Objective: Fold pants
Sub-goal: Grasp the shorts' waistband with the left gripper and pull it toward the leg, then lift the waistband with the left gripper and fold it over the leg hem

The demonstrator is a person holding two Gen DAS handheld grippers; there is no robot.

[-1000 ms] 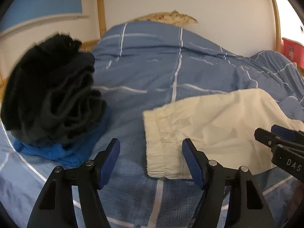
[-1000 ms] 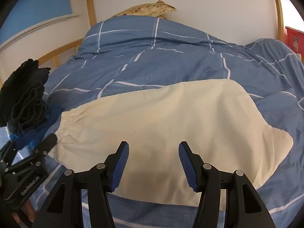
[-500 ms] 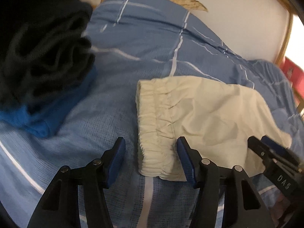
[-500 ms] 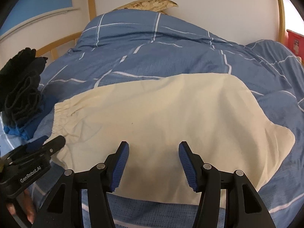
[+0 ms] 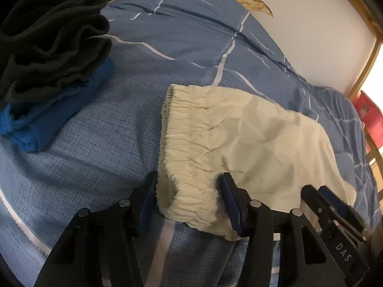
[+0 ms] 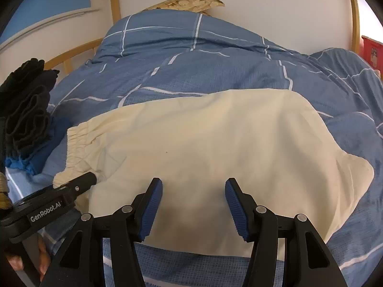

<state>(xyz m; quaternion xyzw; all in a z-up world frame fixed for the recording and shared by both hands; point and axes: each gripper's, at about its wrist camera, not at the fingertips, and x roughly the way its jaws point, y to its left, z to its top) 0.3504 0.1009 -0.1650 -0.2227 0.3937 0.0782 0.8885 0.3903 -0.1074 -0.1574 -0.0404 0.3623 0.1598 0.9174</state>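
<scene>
Cream shorts [image 5: 251, 143]: already folded in half, flat on bed [image 5: 95, 143]. Left gripper [image 5: 189, 203] fingers closing around waistband corner, not yet pinching; right gripper [image 6: 194, 205] fingers spread, empty. Further fold pending.

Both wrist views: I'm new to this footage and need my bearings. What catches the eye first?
The cream pants lie folded across the blue checked duvet, pale against it. In the left wrist view the left gripper straddles the near corner of their elastic waistband, its jaws just closing; the right gripper hangs open over the near edge. A black-on-blue clothes pile sits left.
</scene>
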